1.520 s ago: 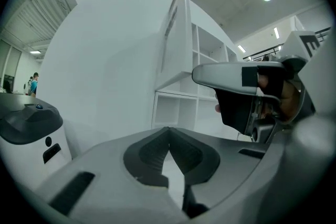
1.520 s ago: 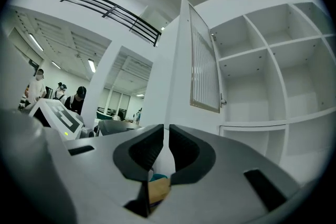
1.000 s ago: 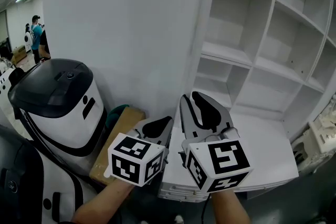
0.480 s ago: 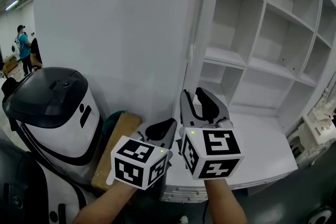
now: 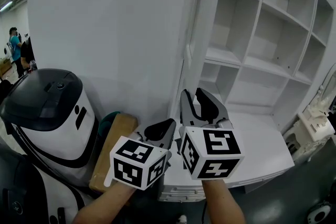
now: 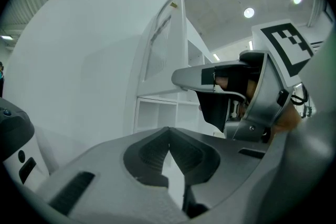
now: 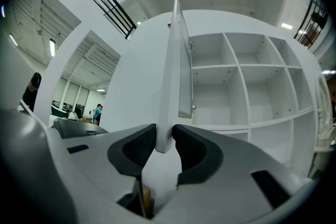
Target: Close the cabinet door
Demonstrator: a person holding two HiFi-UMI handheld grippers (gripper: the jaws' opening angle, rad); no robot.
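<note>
Left of the cabinet (image 5: 247,63), cabinet door (image 5: 115,34): is standing swung well out from the front; the open shelves are showing in full

Right gripper (image 5: 195,105): is sitting in front of the cabinet, low on the door; its jaws have just been opening and are now standing wide; the door edge (image 7: 170,86) is lying between the pads, not pinched

Left gripper (image 5: 157,131): is hovering just beside the right one, on the side away from the cabinet; its jaws are meeting at the tips and holding nothing

Work done: nothing is showing as done; the door is not yet nearing the cabinet front

Work left: the whole swing is remaining; judging by the slack hold, a push or a fresh grip is probably coming, then pressing the door flush against the cabinet
</note>
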